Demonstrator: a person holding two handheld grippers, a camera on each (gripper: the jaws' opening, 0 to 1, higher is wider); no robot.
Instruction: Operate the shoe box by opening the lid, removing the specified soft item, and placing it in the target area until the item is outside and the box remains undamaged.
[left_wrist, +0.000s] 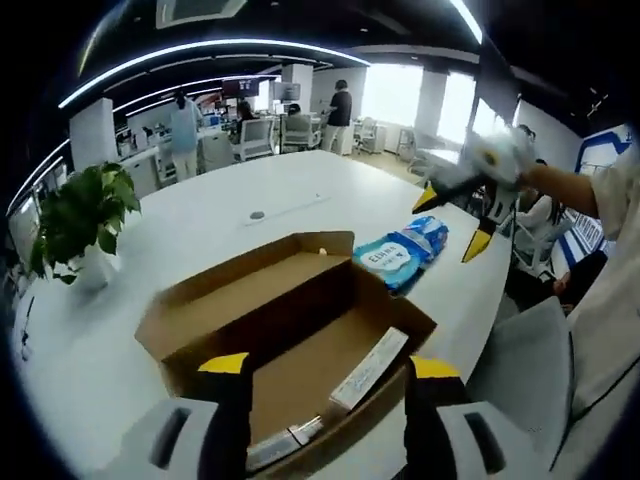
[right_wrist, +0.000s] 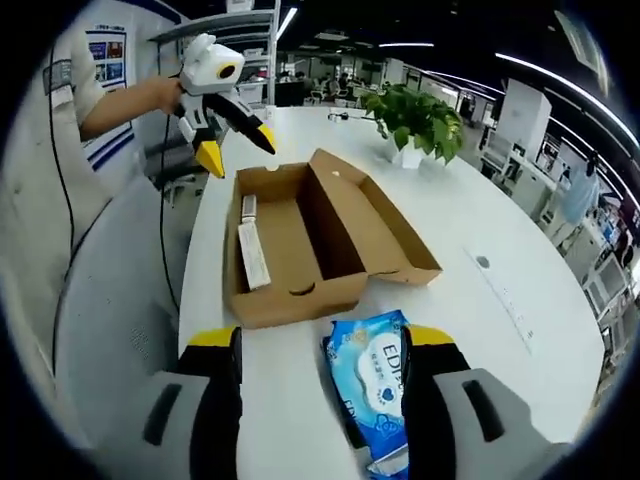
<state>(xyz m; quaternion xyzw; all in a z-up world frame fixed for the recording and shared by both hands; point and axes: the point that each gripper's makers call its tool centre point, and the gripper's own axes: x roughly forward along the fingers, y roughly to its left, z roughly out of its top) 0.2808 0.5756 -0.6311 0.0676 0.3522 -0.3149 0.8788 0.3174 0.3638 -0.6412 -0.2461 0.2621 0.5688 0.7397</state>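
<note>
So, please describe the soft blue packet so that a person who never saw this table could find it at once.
Look at the big white table and find the open brown cardboard box on it. The blue packet lies on the table just outside the box's short end, opposite the potted plant. It is the sole glossy blue, printed thing there.

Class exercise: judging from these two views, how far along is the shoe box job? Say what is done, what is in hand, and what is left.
Done: the shoe box stands open on the white table, and the blue soft pack lies outside beside it. In hand: nothing; the right gripper is open around the pack, the left gripper open over the box. Left: little, perhaps withdrawing.
</note>
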